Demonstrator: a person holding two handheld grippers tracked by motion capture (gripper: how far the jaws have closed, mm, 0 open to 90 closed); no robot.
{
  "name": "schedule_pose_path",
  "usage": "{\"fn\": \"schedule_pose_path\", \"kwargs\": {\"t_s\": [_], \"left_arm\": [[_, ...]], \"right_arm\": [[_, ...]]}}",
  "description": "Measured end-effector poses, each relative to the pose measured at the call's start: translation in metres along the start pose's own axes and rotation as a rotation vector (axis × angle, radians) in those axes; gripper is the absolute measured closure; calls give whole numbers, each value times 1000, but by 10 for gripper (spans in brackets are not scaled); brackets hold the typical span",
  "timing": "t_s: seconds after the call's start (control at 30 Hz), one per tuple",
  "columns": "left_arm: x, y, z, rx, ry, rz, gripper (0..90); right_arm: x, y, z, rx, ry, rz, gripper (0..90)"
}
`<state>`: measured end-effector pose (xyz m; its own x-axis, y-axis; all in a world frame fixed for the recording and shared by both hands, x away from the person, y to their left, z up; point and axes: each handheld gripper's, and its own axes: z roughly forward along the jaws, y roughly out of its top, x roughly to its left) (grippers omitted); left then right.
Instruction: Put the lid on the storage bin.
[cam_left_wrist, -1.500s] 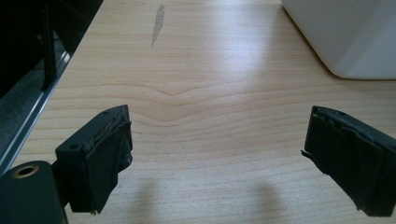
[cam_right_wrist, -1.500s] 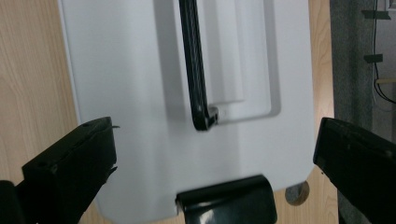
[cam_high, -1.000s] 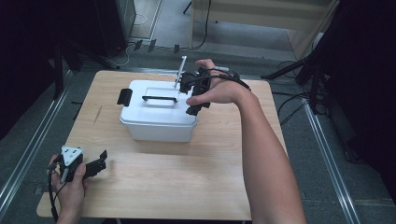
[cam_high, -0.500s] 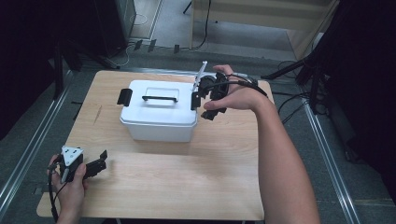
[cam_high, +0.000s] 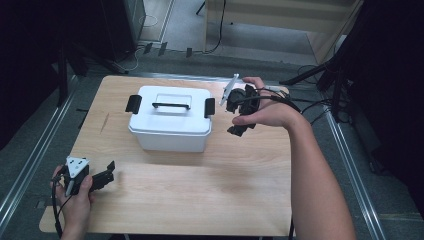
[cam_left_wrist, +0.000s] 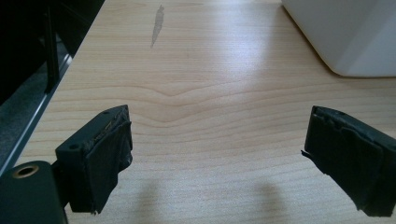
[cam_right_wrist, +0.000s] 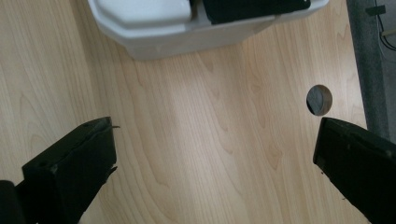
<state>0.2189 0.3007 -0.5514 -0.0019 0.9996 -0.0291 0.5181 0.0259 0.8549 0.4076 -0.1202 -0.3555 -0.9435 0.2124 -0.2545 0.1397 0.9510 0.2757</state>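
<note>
A white lidded box (cam_high: 170, 125) with a black handle (cam_high: 171, 105) and a black latch at each end stands on the wooden table (cam_high: 200, 190). My right gripper (cam_high: 232, 116) hovers open just right of the box's right latch (cam_high: 209, 107), apart from it. In the right gripper view the gripper (cam_right_wrist: 215, 172) has wide jaws above bare wood, with the box's end (cam_right_wrist: 154, 28) and a black latch (cam_right_wrist: 254, 7) ahead. Near the front left corner my left gripper (cam_high: 107, 172) rests open. In its own view the left gripper (cam_left_wrist: 215, 163) has bare wood between its jaws and a corner of the box (cam_left_wrist: 345, 37) ahead on the right.
A round cable hole (cam_right_wrist: 319, 99) sits in the tabletop near the right gripper. A dark streak (cam_left_wrist: 158, 25) marks the wood left of the box. Metal rails (cam_high: 35, 155) run along both sides of the table, and cables (cam_high: 310, 107) lie off its right edge.
My right gripper has drawn away from the lid's handle and moved right, past the box's right end. The left gripper has stayed put.
</note>
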Motion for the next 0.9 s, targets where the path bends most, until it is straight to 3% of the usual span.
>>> {"fn": "schedule_pose_path", "kwargs": {"t_s": [0.33,0.9], "left_arm": [[-1,0,0,4,4,7,83],[0,0,0,6,3,5,84]], "right_arm": [[7,-28,4,-2,-6,32,0],[31,-73,8,-53,-37,97,0]]}}
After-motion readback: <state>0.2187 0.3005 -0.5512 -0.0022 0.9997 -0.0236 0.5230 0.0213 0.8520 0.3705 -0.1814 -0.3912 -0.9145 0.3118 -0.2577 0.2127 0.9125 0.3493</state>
